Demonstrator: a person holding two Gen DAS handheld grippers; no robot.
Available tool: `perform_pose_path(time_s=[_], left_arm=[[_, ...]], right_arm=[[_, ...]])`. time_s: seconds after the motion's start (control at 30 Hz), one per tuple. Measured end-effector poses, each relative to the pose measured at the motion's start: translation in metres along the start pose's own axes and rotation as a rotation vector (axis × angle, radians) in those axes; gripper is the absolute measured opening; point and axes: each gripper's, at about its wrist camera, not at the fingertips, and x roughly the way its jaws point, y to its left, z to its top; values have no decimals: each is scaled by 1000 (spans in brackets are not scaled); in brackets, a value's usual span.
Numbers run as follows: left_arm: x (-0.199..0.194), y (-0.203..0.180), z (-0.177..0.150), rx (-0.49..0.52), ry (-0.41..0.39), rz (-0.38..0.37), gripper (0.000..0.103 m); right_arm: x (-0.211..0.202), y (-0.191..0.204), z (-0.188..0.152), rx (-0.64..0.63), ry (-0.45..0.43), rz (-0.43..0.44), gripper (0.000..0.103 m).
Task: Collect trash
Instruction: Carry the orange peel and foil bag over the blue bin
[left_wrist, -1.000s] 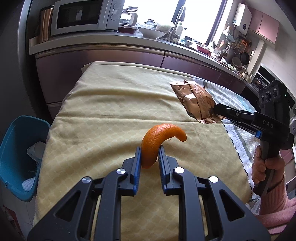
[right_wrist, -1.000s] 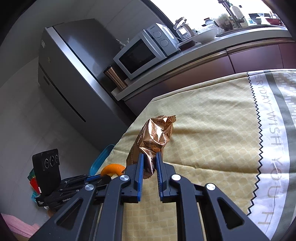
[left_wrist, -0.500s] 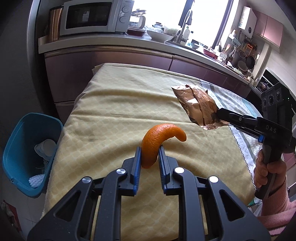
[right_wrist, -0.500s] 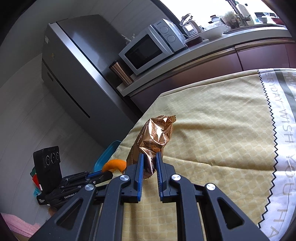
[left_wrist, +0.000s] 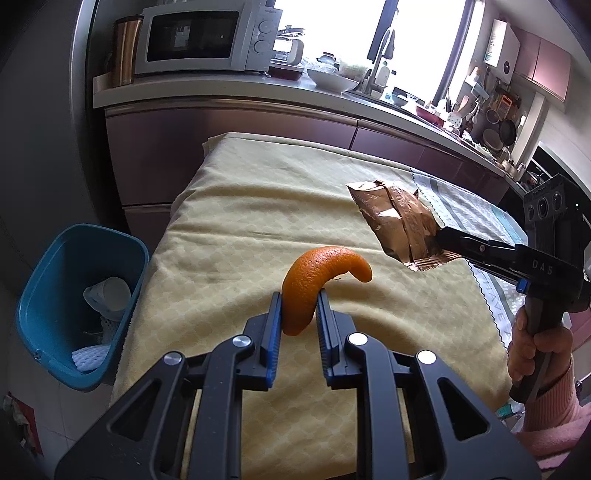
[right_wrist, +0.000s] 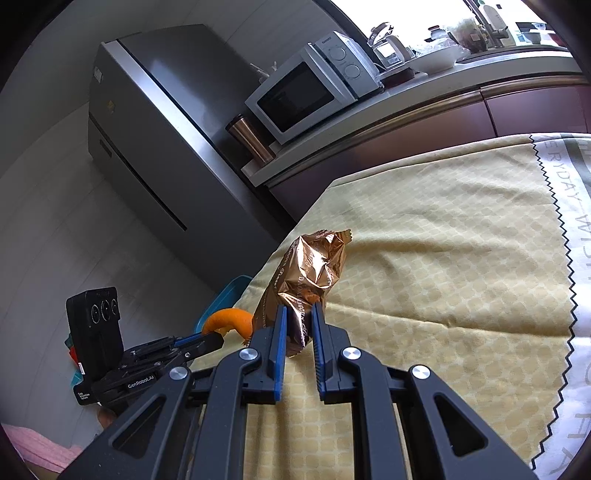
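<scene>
My left gripper (left_wrist: 298, 301) is shut on a curved piece of orange peel (left_wrist: 317, 278), held up above the yellow tablecloth (left_wrist: 258, 229). To its right, my right gripper (left_wrist: 441, 236) is shut on the lower edge of a crumpled copper foil wrapper (left_wrist: 397, 218), also lifted off the cloth. In the right wrist view the wrapper (right_wrist: 314, 273) stands up between the blue pads of my right gripper (right_wrist: 298, 314), and the left gripper (right_wrist: 218, 338) with the orange peel (right_wrist: 229, 321) shows low on the left.
A blue trash bin (left_wrist: 70, 295) with a paper cup and white scraps stands on the floor left of the table. A dark cabinet with a microwave (left_wrist: 203, 37) runs behind. A grey fridge (right_wrist: 155, 147) stands beyond the bin. A person's hand (left_wrist: 535, 354) grips the right handle.
The left wrist view has shifted so the blue bin and the table's left edge sit further right in frame. Both grips are unchanged.
</scene>
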Motion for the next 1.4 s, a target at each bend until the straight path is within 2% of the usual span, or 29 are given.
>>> perform_pose_path(time_s=[1.4], left_arm=[[-34,40,-8,-86,-57,82,18]], right_arm=[[30,23,5,-60,66,68,12]])
